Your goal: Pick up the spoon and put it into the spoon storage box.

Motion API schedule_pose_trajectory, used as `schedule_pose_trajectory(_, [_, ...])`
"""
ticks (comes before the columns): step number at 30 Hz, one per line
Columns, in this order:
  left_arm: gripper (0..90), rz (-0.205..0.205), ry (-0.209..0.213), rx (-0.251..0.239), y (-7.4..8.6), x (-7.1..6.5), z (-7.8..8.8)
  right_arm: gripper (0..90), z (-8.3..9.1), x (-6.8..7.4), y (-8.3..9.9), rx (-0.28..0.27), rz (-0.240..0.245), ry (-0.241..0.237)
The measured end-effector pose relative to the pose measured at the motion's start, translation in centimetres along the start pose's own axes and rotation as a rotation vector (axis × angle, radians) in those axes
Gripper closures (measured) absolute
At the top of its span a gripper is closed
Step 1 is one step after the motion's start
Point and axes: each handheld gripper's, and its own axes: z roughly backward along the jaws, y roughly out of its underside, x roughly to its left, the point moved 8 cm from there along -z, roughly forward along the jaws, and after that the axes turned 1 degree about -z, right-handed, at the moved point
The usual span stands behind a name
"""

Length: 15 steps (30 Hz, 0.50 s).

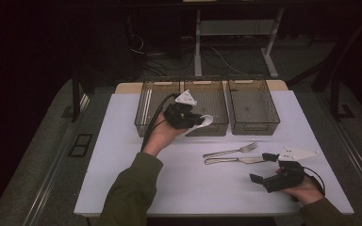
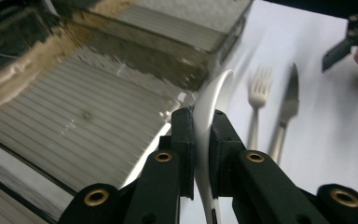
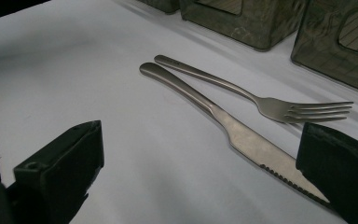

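My left gripper [image 1: 185, 116] [image 2: 201, 135] is shut on a white spoon [image 1: 205, 120] [image 2: 214, 95], pinched by its handle with the bowl pointing away. It hangs over the front rim of the middle bin [image 1: 209, 100] of three clear bins. A metal fork [image 1: 231, 150] [image 3: 261, 101] and a metal knife [image 1: 235, 160] [image 3: 242, 135] lie side by side on the white table [image 1: 122, 155]. My right gripper [image 1: 262, 168] [image 3: 203, 140] stands open just right of the knife's blade, low over the table, with nothing between its jaws.
The left bin [image 1: 156, 101] and right bin [image 1: 253, 106] flank the middle one along the table's far edge. In the left gripper view the ribbed bin floor [image 2: 84, 116] lies below the spoon. The dark floor and desk legs lie beyond the table.
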Motion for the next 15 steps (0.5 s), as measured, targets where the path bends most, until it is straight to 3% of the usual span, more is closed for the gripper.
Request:
schedule_pose_trajectory(10, [81.8, -0.062, -0.002, 0.008, -2.8, 2.1, -1.9, 0.8, 0.1, 0.1, -0.1, -0.009, 0.0, -0.004])
schedule_pose_trajectory(15, [81.8, -0.061, -0.015, 0.018, -3.5, 2.8, -3.7, 0.8, 0.1, 0.2, -0.2, -0.016, -0.002, -0.008])
